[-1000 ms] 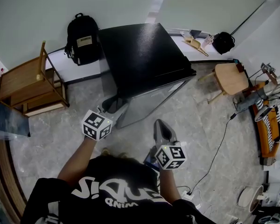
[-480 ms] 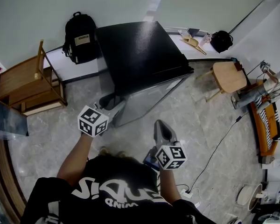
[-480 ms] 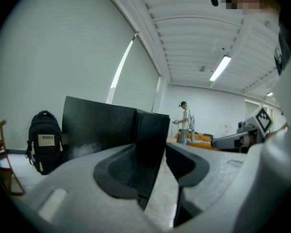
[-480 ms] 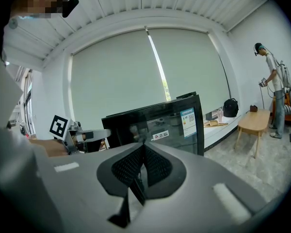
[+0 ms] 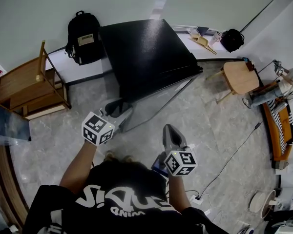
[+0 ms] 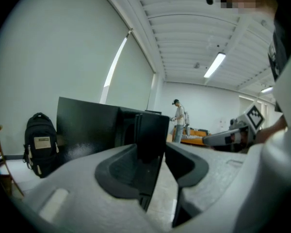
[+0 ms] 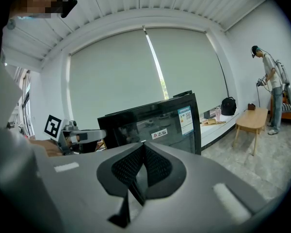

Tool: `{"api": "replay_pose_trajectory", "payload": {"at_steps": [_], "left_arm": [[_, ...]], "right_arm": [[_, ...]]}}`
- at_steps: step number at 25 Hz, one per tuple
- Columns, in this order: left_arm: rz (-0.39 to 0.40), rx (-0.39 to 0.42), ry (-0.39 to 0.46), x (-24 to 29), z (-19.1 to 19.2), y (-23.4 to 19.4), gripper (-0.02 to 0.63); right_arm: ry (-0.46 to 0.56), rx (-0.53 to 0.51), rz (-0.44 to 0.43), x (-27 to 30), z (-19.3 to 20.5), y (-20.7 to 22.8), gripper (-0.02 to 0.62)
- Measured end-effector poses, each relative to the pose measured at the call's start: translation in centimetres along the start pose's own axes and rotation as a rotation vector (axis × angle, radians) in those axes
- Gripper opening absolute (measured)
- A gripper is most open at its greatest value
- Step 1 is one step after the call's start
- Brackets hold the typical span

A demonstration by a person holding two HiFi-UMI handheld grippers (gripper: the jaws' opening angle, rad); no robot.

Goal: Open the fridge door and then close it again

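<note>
Head view: you are holding the left gripper [image 5: 121, 111] at the edge of the ajar fridge door [image 5: 156, 100]. Left gripper view: jaws just closing, part open astride that edge; pulling early risks slipping. Right gripper view: right gripper [image 7: 141, 166] idling, pinched together, empty.

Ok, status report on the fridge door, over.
Left gripper open, jaws just been closing, door edge between them. Right gripper shut, empty, short of the door. Door not swung open yet. Stool well off to the side.
</note>
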State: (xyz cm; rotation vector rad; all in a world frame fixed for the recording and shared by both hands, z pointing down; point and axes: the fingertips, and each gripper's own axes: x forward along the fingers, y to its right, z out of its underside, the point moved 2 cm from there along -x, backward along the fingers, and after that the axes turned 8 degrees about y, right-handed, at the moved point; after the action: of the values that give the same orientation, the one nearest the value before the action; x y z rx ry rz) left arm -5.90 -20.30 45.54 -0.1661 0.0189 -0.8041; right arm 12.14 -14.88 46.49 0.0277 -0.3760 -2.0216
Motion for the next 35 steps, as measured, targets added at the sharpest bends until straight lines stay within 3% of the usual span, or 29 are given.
{"api": "replay_pose_trajectory", "payload": {"at_steps": [4,20,35], "left_arm": [[0.032,-0.003,0.007,-0.4,0.3,3.0,0.178],[0.124,-0.045,-0.026,-1.2,1.4,7.2,0.169],[0.191,-0.117,-0.023,-1.0,1.7,11.7,0.145]], "right_arm": [[0.002,-0.003,-0.002,-0.4,-0.3,0.1,-0.003],[0.032,0.015,0.112,-5.2,0.2,2.8,-0.003],[0.035,0.01,0.167,-7.1,-0.3,4.7,-0.003]]}}
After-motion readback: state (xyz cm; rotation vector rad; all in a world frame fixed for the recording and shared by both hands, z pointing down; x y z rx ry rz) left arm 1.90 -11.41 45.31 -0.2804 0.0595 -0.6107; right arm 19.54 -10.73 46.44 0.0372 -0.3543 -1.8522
